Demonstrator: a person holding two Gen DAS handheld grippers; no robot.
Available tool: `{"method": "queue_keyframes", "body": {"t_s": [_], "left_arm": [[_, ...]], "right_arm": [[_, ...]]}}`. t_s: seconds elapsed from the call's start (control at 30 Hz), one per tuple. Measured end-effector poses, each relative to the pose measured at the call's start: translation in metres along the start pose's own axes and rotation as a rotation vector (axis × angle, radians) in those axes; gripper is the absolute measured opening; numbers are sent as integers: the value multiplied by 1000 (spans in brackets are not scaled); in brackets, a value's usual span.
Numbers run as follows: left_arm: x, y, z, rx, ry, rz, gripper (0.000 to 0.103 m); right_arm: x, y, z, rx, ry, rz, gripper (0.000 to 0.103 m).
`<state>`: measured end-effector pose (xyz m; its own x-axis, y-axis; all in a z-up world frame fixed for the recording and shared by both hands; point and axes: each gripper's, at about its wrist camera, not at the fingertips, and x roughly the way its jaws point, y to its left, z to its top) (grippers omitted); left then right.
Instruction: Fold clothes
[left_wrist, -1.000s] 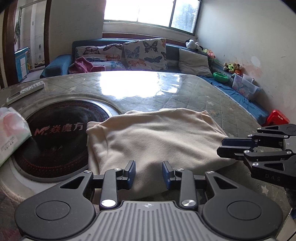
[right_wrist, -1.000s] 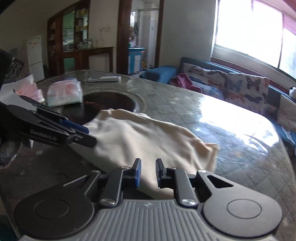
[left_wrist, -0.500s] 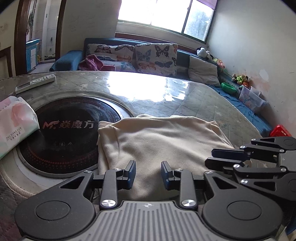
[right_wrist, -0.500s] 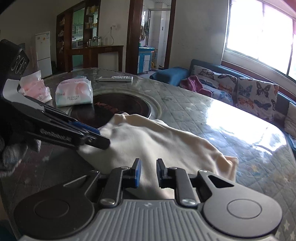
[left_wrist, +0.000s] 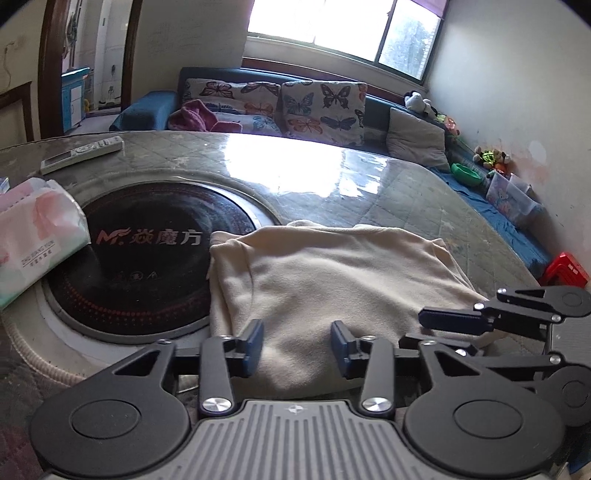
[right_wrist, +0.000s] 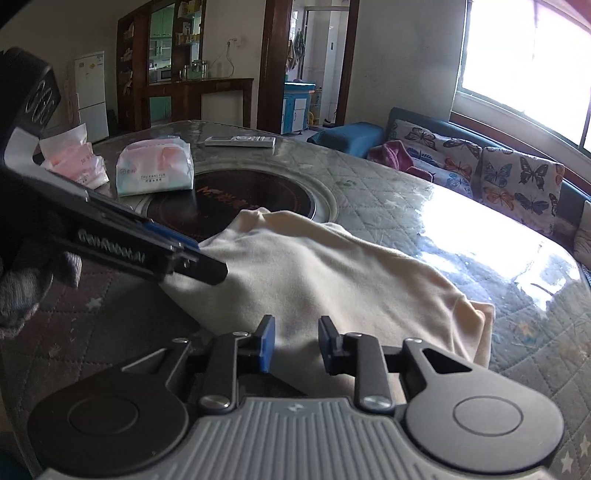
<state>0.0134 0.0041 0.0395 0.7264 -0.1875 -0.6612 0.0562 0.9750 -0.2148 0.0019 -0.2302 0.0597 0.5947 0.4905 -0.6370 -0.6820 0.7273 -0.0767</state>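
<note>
Two grippers over the folded cream fleece garment (left_wrist: 332, 273) on the quilted glass-topped table (left_wrist: 388, 192) — left gripper (left_wrist: 297, 349) and right gripper (right_wrist: 295, 345) jaws just opened, spread, near hem between them, pads not pressing — tissue pack (right_wrist: 155, 170) beyond.

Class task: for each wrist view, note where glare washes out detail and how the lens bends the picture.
Left wrist view: window blown out, white glare on the tabletop, corners black and bowed. Right wrist view: window overexposed, glare on the tabletop, doorframes curved.
</note>
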Motion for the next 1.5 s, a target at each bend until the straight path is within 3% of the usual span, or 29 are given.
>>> {"method": "queue_keyframes", "body": {"t_s": [0.07,0.17,0.43,0.73,0.87,0.93,1.0,1.1,1.5], "left_arm": [[-4,3,1,-10,-3,11,59],[-8,12,2,-33,-5,33,66],[-17,47,9,-159,-16,74,74],[-15,66,21,-256,-12,38,76],[-9,71,24,-315,0,6,76],[-6,73,24,-346,9,-13,76],[-3,75,24,-376,18,-28,76],[2,77,24,-424,31,-58,76],[28,74,28,-617,88,-186,74]], "right_arm": [[-2,3,0,-3,-3,4,37],[-6,9,4,-18,-11,18,37],[2,43,23,-143,-8,91,39],[26,83,38,-287,5,149,39],[41,96,39,-329,27,142,36],[46,100,38,-338,38,131,30],[47,96,38,-319,32,124,17],[44,86,42,-254,14,133,9],[9,37,56,-40,-80,204,6]]}}
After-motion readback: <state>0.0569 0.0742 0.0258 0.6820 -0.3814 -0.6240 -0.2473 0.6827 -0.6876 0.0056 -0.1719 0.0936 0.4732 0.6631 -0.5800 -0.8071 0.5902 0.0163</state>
